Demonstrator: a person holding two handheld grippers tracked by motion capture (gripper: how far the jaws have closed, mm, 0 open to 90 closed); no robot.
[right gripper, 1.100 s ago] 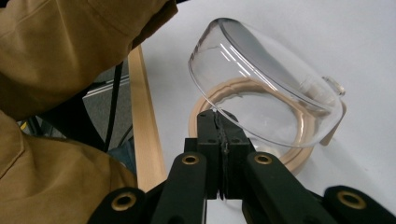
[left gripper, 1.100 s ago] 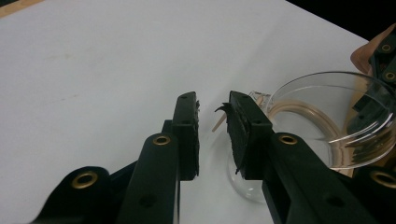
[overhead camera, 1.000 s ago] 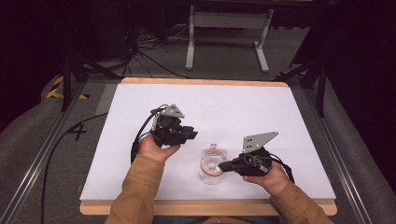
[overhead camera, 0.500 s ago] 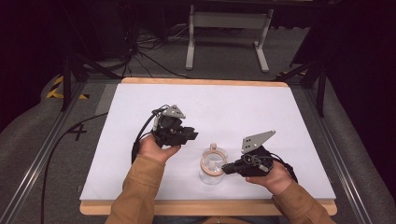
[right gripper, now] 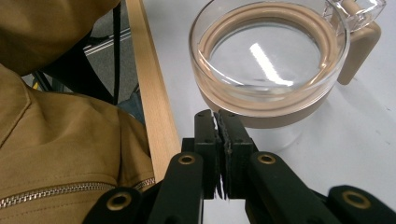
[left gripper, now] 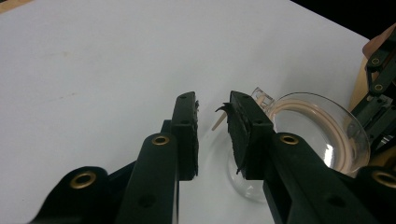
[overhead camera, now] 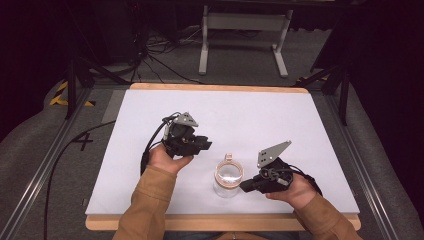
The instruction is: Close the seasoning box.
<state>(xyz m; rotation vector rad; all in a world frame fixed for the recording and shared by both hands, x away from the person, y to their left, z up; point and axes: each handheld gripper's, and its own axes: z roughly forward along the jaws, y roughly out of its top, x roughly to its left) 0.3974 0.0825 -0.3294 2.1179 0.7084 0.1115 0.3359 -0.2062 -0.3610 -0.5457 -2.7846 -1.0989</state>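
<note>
A clear glass jar [overhead camera: 228, 176] with a beige seal ring and a clasp stands on the white table near its front edge; it also appears as the jar [right gripper: 271, 60] and the jar [left gripper: 322, 135]. My right gripper [overhead camera: 245, 186] lies just right of the jar and points left at it. Its jaws are shut with nothing between them, and the right gripper [right gripper: 217, 115] stops just short of the jar's side. My left gripper [overhead camera: 206, 145] is held up and to the left of the jar. In its own view the left gripper [left gripper: 212, 100] stands open by a narrow gap, holding nothing.
The white table top [overhead camera: 250, 115] has a wooden front edge [right gripper: 149, 93] close behind my right gripper. A tan jacket sleeve [right gripper: 56, 140] lies beside that edge. Black cables and a metal stand [overhead camera: 242, 30] sit on the floor beyond the table.
My right gripper has sunk very slightly toward the front edge beside the jar. The left gripper and the jar have stayed put.
</note>
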